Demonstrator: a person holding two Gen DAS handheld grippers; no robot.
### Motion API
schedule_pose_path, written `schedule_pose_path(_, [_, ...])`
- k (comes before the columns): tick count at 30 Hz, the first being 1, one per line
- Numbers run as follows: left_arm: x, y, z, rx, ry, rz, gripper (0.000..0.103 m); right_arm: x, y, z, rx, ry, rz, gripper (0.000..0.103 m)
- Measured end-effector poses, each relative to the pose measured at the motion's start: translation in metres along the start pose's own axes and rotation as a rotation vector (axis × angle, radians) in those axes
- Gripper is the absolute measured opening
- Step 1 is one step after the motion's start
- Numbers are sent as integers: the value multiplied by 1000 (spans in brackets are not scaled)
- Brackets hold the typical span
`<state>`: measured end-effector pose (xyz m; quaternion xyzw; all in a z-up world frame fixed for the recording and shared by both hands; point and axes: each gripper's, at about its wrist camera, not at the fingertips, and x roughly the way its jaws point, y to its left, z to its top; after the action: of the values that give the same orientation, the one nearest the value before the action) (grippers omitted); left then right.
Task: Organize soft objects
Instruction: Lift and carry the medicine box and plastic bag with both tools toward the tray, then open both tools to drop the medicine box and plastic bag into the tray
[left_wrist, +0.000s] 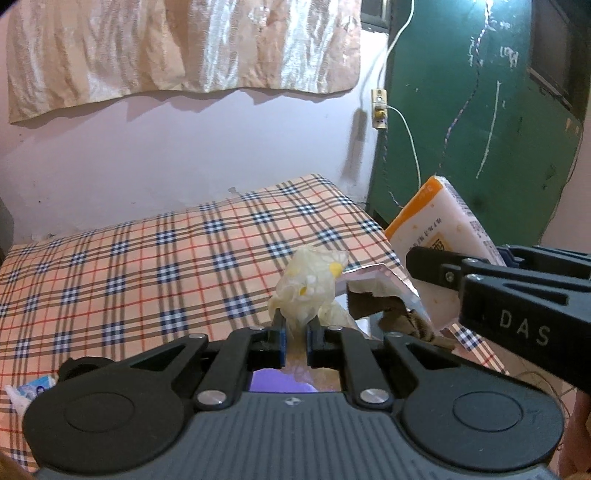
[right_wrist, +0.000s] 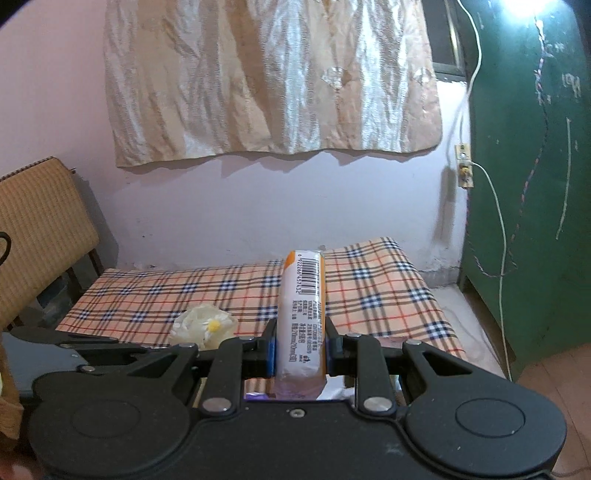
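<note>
My left gripper (left_wrist: 295, 328) is shut on a crumpled pale-yellow plastic bag (left_wrist: 312, 286) with yellow spots, held above the plaid bed (left_wrist: 147, 266). The bag also shows in the right wrist view (right_wrist: 205, 326), at the left. My right gripper (right_wrist: 301, 339) is shut on a white and orange tissue pack (right_wrist: 301, 314) that stands upright between the fingers. In the left wrist view the right gripper (left_wrist: 432, 273) holds that pack (left_wrist: 439, 236) tilted at the right, over an open cardboard box (left_wrist: 384, 295).
A small white and blue packet (left_wrist: 31, 387) lies on the bed at the lower left. A wicker chair (right_wrist: 40, 229) stands left of the bed. A green door (right_wrist: 528, 184) and white cable (right_wrist: 495, 206) are at the right. A cloth (right_wrist: 266, 77) hangs on the wall.
</note>
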<state>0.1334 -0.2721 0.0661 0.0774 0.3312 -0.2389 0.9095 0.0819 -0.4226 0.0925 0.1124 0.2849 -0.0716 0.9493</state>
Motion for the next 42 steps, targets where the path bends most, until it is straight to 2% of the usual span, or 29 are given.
schedule_pose_path(13, [17,-28,-9,32,36,-41,13,-2,-53,-16,52,32,-62,28])
schedule_pose_path(24, [32,-46,-16,43,66,-67,13,11,-80,-24,67,76,-81,29])
schedule_pose_path(34, [47,-51,-20,37,94,-76,13,30,-92,-30,81,106,-62,29])
schedule_pose_path(42, [54,-46,-22,15,104,-78,13,53,-87,-27,87,120,-22,29])
